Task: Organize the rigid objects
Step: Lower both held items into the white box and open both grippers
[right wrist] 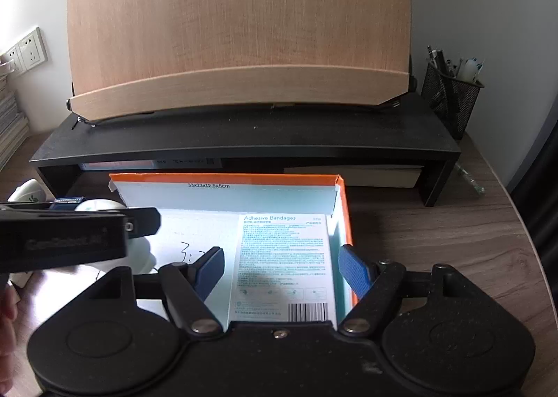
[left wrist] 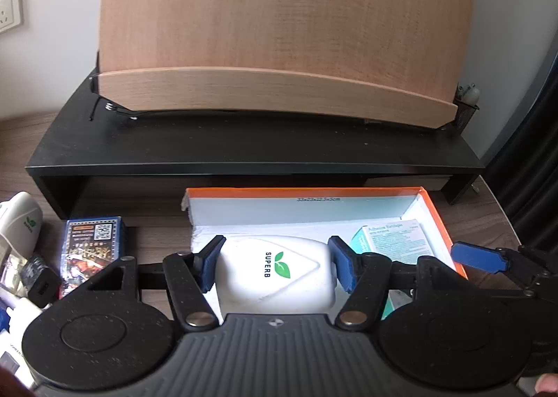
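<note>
so the left tool (left wrist: 275, 266) has its blue pads clamped on both sides of a white SUPERB container (left wrist: 275, 275), held over the left part of the orange-edged box (right wrist: 340, 219) on the wood worktop (right wrist: 436, 233). right tool (right wrist: 282, 271) has its jaws spread wide around the Adhesive Bandages box (right wrist: 282, 257) lying flat in the right side of that box, pads not touching it. a blue card pack (left wrist: 92, 250) sits just left of the box, in front of the black riser shelf (left wrist: 244, 149)
</note>
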The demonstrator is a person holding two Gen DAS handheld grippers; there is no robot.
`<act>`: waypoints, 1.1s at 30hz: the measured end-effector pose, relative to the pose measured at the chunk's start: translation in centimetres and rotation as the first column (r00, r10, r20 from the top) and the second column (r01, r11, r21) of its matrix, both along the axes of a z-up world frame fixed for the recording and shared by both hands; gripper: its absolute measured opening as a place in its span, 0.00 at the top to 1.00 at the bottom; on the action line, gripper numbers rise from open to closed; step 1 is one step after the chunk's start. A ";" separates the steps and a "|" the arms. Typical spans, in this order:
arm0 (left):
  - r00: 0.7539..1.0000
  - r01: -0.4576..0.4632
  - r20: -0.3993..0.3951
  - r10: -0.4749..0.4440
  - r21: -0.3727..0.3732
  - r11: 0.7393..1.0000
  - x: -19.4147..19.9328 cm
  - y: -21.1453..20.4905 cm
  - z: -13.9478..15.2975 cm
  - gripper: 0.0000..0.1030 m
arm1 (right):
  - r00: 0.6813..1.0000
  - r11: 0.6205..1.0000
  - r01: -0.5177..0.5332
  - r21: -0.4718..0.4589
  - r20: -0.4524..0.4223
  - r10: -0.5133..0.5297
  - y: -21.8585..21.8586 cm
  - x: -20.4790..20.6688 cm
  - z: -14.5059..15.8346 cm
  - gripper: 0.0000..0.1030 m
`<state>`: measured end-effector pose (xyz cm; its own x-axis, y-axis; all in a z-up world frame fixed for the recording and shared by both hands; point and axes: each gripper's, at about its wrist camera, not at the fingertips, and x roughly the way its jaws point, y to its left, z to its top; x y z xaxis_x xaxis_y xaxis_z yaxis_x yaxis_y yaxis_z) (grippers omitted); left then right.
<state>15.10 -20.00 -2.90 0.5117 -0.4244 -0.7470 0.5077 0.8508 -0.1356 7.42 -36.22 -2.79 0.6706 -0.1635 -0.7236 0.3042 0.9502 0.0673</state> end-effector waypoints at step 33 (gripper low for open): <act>0.994 -0.103 0.028 0.102 0.033 0.994 -6.5 12.2 4.9 0.03 | 0.998 0.999 -0.010 0.043 0.066 0.007 12.6 -7.0 4.8 0.12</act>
